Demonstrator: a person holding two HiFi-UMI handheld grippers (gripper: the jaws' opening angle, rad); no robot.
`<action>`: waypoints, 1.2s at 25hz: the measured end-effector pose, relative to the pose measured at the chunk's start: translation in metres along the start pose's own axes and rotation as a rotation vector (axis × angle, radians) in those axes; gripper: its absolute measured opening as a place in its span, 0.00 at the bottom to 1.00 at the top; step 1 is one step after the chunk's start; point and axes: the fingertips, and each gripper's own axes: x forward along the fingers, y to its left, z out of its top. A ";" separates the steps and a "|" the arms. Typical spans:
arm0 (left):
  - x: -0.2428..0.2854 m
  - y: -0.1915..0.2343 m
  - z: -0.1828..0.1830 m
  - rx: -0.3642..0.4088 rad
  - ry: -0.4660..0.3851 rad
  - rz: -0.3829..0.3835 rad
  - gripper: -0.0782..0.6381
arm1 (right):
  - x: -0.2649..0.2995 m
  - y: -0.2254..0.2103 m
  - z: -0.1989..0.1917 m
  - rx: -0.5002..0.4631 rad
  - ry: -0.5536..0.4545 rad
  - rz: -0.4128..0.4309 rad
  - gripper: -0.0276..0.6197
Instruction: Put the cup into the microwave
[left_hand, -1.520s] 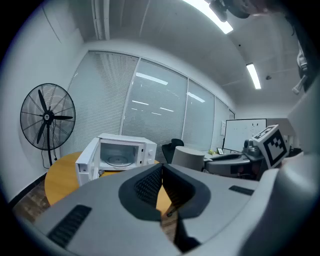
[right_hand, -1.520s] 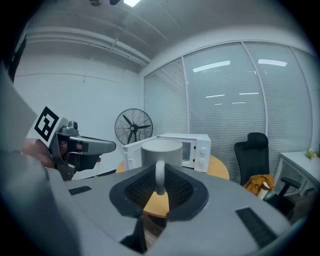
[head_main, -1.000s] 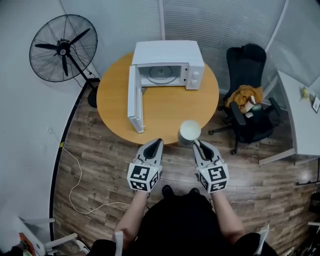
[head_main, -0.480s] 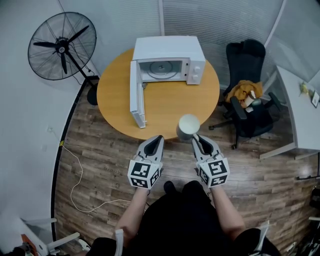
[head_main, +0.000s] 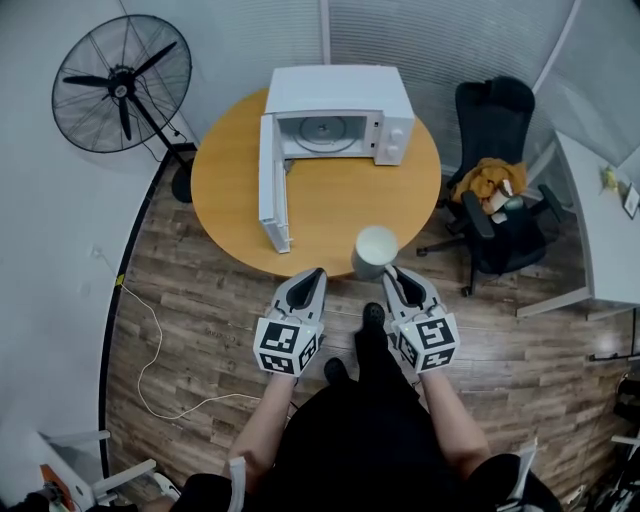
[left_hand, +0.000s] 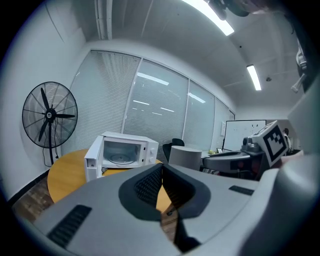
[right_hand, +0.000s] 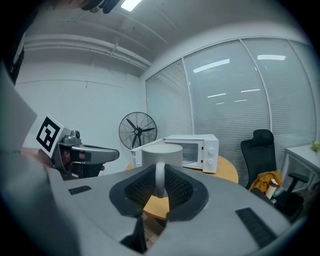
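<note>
Clamping cup (head_main: 376, 250) by handle (right_hand: 160, 179): right tongs (head_main: 393, 276) | left tongs (head_main: 315, 276) closed, empty | microwave (head_main: 340, 92) door (head_main: 267, 190) open | fan (head_main: 122, 85), chair (head_main: 494, 125) nearby

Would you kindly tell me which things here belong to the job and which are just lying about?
Job in hand:
- cup, its handle between the jaws of the right gripper
- microwave, door open
- round table under it

Lying about:
- standing fan
- office chair with clothing on it
- cable on the floor
- left gripper, jaws together, empty
</note>
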 end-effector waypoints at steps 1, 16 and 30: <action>0.003 0.002 0.000 -0.001 0.000 0.003 0.10 | 0.003 -0.002 0.000 -0.001 0.001 0.003 0.14; 0.077 0.043 0.021 0.000 0.023 0.072 0.10 | 0.086 -0.053 0.019 -0.023 0.005 0.095 0.13; 0.160 0.071 0.037 -0.017 0.052 0.178 0.10 | 0.166 -0.119 0.031 0.010 -0.004 0.196 0.13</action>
